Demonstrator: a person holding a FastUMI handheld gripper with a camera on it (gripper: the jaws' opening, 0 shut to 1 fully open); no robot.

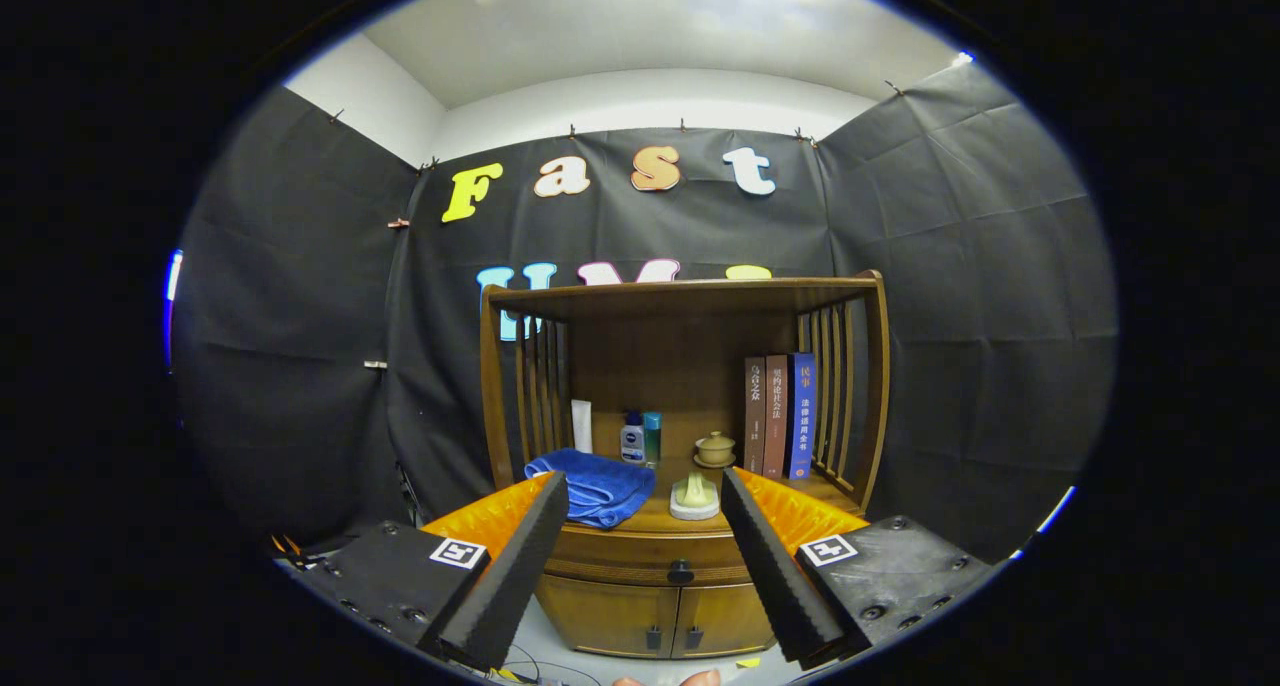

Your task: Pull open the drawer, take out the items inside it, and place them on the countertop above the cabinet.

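Facing the closed drawer (680, 549); gripper (645, 486) jaws spread, empty.

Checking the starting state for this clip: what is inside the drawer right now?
Nothing inside can be seen: the drawer is shut, its front and dark knob hiding the contents. The open gripper is short of it, fingers apart. On the countertop above lies a blue towel.

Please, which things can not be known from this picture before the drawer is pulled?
- Drawer contents: gripper view, hidden behind its shut front.
- Front corners of the countertop: covered by the two fingers of the open gripper.
- Part of the blue towel: behind the left finger.
- Small bottles behind the towel: too small to identify.
- Lower cabinet doors: contents hidden, bottom cut by the edge.
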